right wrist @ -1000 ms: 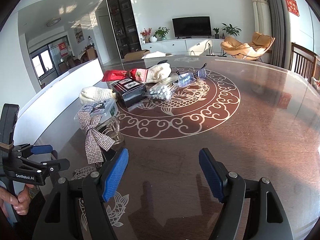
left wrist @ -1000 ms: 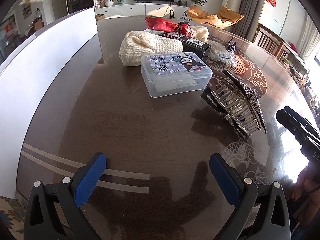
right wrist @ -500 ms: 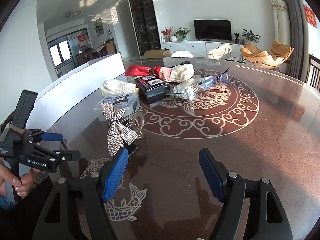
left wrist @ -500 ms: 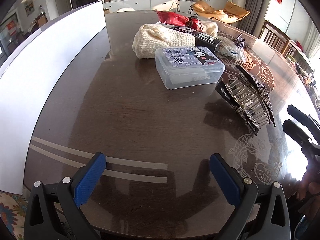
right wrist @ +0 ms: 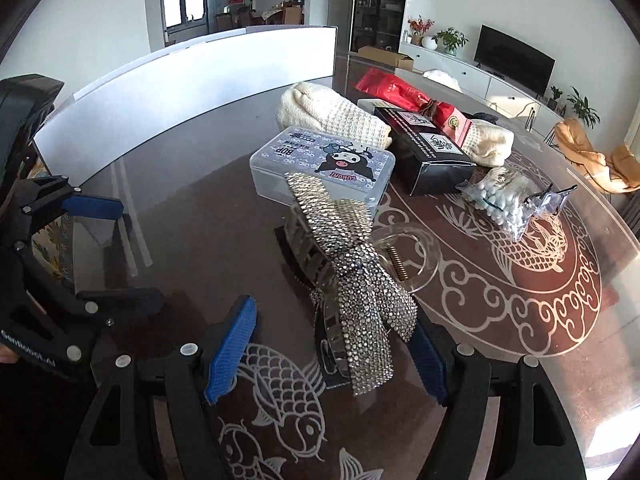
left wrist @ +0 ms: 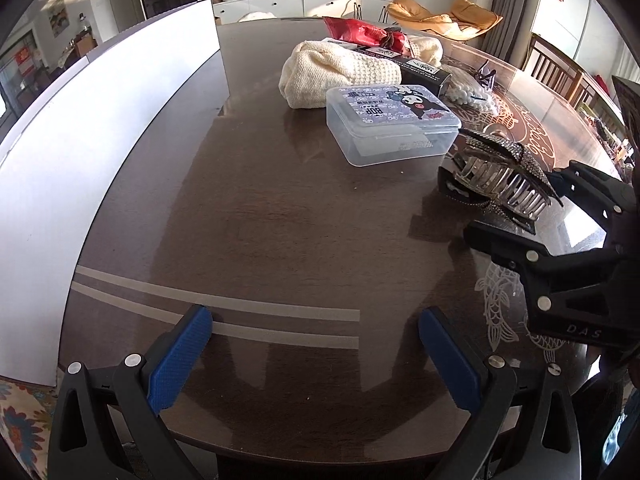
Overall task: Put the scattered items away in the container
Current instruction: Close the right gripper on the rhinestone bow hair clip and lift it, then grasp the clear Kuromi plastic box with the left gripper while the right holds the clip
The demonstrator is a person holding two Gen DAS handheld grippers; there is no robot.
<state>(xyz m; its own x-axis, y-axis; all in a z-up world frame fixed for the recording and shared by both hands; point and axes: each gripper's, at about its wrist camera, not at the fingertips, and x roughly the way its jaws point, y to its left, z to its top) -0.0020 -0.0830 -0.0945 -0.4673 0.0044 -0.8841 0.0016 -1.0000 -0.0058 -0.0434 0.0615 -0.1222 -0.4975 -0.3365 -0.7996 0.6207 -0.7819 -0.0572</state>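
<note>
While right tongs (right wrist: 332, 356) straddle hair clip (right wrist: 352, 280) (spread, not pinching) | left tongs (left wrist: 316, 354) spread, low over table (left wrist: 260, 220)

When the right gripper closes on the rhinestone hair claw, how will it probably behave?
The hair claw is clear hard plastic, so it probably stays stiff. Its spring hinge may let the teeth open if squeezed near the handles. The rhinestone bow hangs loose and could flop, and the stones may make the grip slippery. The right gripper is open around it.
</note>
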